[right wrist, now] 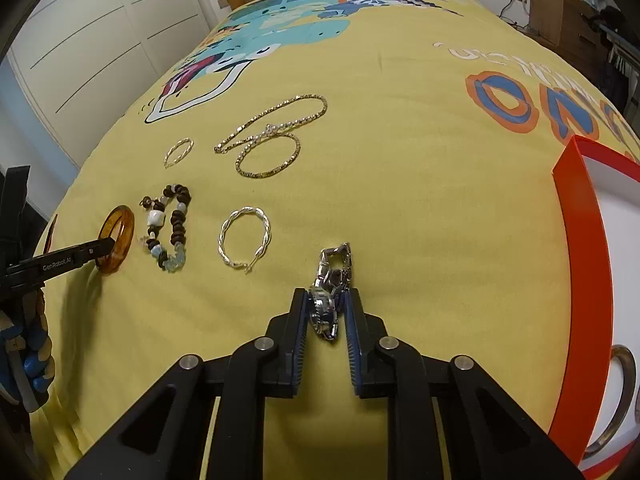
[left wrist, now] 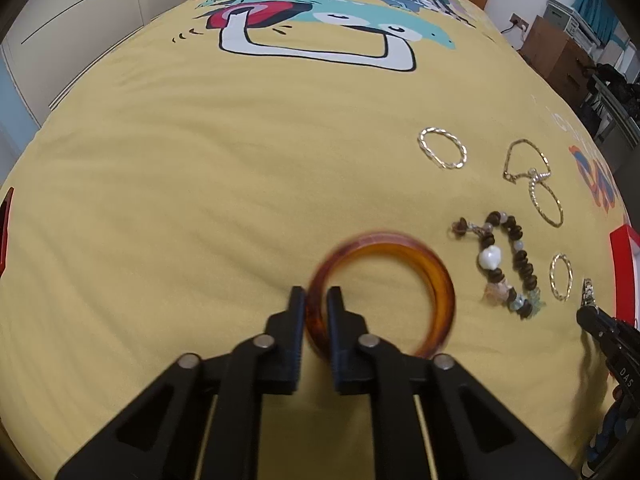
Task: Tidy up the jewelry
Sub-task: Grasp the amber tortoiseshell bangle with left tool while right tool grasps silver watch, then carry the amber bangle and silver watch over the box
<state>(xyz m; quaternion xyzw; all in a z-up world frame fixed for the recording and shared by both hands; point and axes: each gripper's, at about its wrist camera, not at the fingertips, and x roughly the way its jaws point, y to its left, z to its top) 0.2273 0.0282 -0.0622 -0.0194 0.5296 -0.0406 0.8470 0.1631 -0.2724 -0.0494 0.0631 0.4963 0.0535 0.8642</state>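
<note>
We are pinching the amber bangle (left wrist: 380, 292) in the left tongs (left wrist: 317, 300) and the metal watch (right wrist: 330, 296) in the right tongs (right wrist: 328, 304); either smooth piece could be slipping free.

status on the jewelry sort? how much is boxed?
Done: one metal bangle lies in the red tray. In hand: left gripper pinches the amber bangle; right gripper clamps the watch. Left on the bed: beaded bracelet, chain, two hoops.
</note>
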